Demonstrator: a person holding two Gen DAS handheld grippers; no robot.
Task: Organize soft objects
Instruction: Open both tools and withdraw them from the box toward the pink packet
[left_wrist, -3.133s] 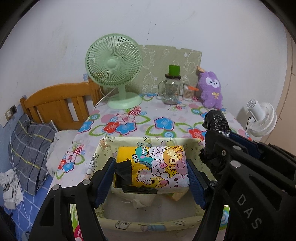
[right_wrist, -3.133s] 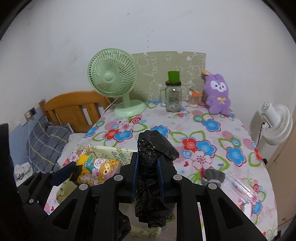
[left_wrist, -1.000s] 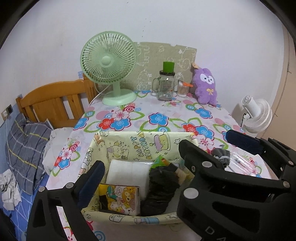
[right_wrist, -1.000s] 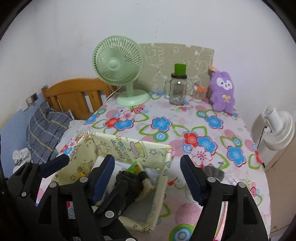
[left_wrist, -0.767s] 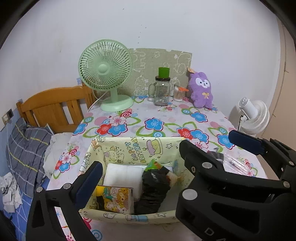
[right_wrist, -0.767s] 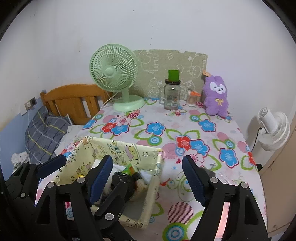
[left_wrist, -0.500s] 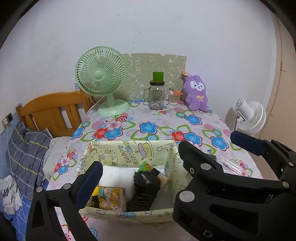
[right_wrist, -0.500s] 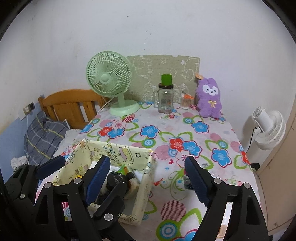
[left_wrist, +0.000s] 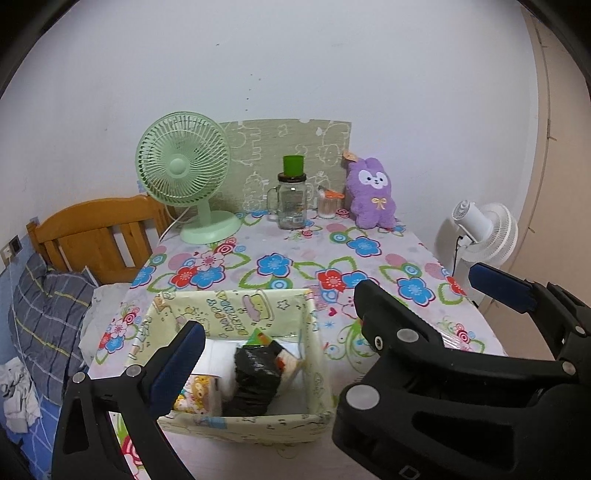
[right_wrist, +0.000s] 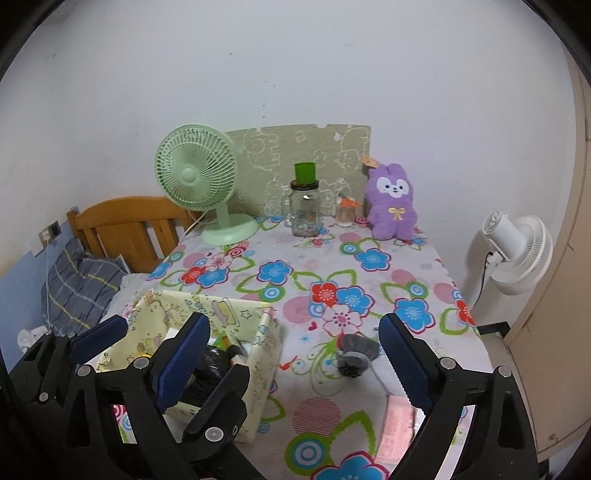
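Right tongs (right_wrist: 295, 350) opening, apparently empty

Black plastic tongs (right_wrist: 291, 354), blue pads, silver screws.

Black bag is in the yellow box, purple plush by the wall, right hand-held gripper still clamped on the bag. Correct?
Not quite. The right hand-held gripper holds nothing: its jaws are opening with only tablecloth between them, as the right wrist view shows. The black bag does sit in the yellow box, and the purple plush is by the wall.
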